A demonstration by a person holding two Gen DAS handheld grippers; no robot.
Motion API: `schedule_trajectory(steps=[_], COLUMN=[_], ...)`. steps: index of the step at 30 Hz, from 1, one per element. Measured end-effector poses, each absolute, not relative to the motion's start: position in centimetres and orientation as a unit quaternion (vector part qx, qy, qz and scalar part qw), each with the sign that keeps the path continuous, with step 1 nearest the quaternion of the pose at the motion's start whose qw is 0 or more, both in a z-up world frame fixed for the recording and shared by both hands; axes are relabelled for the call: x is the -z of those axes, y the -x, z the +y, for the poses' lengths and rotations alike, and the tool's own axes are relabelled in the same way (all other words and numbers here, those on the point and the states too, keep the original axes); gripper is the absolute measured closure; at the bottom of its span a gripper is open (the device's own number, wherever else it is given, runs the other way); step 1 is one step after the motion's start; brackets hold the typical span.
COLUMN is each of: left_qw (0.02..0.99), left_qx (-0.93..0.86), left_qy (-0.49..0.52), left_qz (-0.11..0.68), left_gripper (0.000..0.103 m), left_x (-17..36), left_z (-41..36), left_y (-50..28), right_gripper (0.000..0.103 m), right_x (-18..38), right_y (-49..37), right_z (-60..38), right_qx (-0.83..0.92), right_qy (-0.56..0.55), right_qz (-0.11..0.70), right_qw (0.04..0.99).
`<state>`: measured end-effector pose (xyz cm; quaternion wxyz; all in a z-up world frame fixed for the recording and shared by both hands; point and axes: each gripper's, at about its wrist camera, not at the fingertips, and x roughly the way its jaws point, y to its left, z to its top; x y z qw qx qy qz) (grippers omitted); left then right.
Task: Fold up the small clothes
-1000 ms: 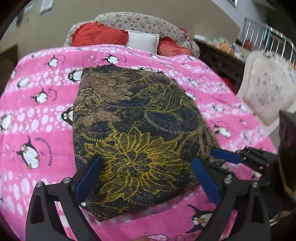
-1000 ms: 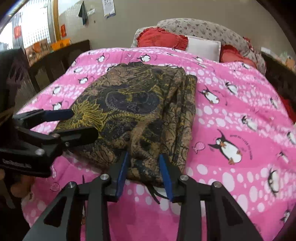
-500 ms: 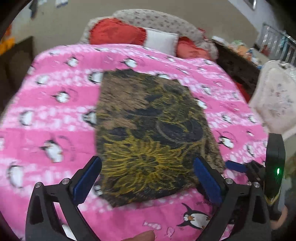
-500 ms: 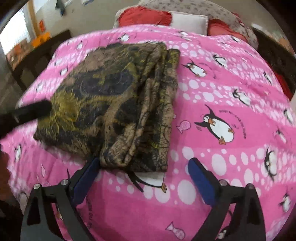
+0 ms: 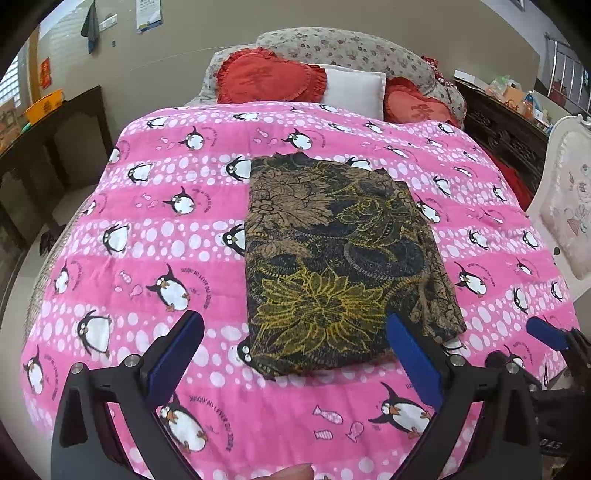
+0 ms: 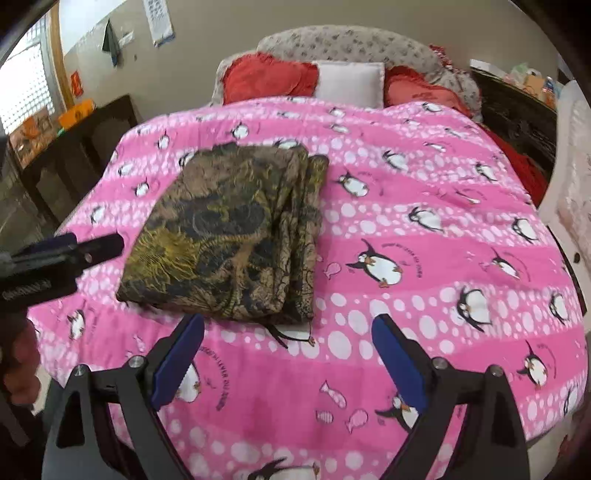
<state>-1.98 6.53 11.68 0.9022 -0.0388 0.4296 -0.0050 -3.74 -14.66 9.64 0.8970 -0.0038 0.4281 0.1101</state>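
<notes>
Brown-and-yellow folded garment [image 5: 340, 254] lies on the quilt [image 5: 147, 236], beyond both open jaws

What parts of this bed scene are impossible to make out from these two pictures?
- What kind of garment the folded cloth is: its folds hide its shape in both views.
- Wall poster text: too small, left view.
- Items on the dark sideboard: blurred, cut by the right view's edge.

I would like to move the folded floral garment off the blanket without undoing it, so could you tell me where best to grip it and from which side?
Probably the near short edge of the folded floral garment, coming in low from the foot of the bed. There the layers end together and overhang the penguin blanket slightly, so the left gripper and right gripper, both open, could pinch all layers at the two near corners.
</notes>
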Motion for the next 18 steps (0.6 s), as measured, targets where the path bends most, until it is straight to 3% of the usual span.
schedule_trajectory(steps=[7,18], left_qw=[0.908,0.923], left_qx=[0.0,-0.014], left_qy=[0.039,0.042], left_qz=[0.416,0.383], left_gripper=[0.019,0.019], left_x=[-13.1,-15.7], left_z=[6.7,6.5], left_y=[4.6,8.7], right_gripper=[0.008,0.008], right_x=[-11.3,-14.8], right_y=[6.5,12.7], right_z=[-15.1,-12.7], right_qx=[-0.073,-0.066], right_qy=[-0.026,0.013], right_qz=[0.409,0.333], right_qw=[0.909,0.94])
